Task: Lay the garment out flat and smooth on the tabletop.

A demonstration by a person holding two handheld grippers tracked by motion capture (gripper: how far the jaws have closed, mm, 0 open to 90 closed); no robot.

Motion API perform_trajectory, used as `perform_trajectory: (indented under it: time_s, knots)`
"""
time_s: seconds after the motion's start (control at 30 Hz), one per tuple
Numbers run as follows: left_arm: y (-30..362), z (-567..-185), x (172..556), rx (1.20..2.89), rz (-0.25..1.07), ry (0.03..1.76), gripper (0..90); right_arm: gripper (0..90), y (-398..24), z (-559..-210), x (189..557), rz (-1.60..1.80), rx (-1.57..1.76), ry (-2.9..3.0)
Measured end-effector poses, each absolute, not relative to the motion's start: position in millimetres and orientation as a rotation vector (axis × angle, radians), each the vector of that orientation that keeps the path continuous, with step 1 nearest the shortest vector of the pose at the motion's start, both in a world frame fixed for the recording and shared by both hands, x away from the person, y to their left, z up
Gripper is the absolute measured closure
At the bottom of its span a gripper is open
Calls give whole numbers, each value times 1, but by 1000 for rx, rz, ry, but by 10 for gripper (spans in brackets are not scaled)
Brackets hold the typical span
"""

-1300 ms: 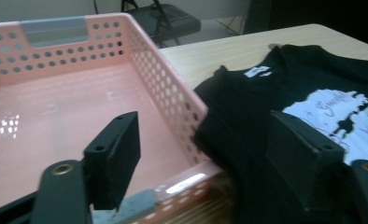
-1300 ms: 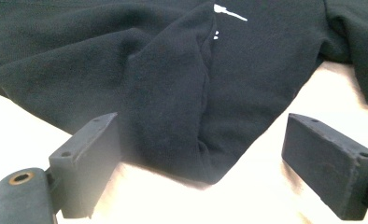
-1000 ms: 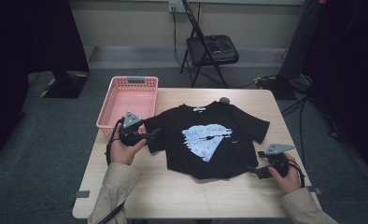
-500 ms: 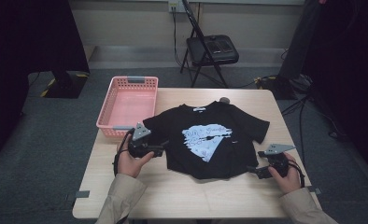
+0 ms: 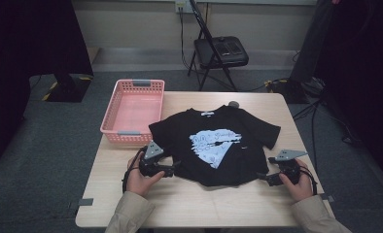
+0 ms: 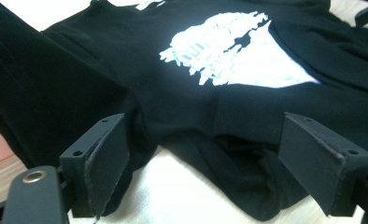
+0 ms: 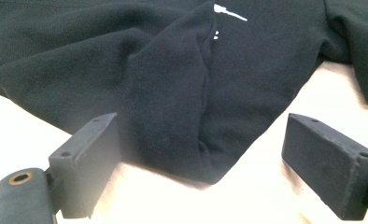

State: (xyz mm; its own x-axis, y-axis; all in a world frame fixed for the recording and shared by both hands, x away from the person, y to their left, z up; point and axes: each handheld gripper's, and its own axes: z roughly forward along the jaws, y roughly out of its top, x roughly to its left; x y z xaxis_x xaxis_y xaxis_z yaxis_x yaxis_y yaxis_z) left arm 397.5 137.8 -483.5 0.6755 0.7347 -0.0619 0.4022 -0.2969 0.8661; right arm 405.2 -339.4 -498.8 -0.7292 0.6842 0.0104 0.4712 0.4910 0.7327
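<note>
Currently, at the far left of the wooden table (image 5: 131, 194), a pink plastic lattice basket (image 5: 133, 111) stands with its near wall at the table's left rear area, just beside the left sleeve of the garment.

Next to the right, the left gripper (image 5: 172, 170) lies low over the table in the person's left hand (image 5: 140, 175), pointing toward the lower left corner of the black short-sleeved T-shirt with a white chest print (image 5: 216, 141). In the left gripper view its jaws stand wide apart, with the bunched hem corner of the T-shirt (image 6: 229, 126) lying between them on the table; the left pad looks close against the cloth, but neither pad is seen to press on it. Whether the left pad actually touches the fabric cannot be told.

At the centre, the T-shirt lies spread flat, print upward, collar away from the person, both sleeves out to the sides. A small dark round object (image 5: 234, 104) sits on the table just beyond the collar; what it is cannot be told.

Further right, the right gripper (image 5: 263, 177) rests at table level in the person's right hand (image 5: 296, 180), aimed at the lower right hem corner. In the right gripper view its jaws are likewise wide, and a folded point of the T-shirt (image 7: 182, 93) lies on the table between and ahead of them, clear of both pads.

Beyond the table, a black folding chair (image 5: 218, 51) stands on the grey floor.
</note>
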Motion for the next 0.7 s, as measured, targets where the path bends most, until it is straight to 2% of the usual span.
perform_trajectory:
  time_s: [0.7]
  knots:
    - [128,-508,389,2034,393,866,163,112,-339,-499,405,1077,978,2457]
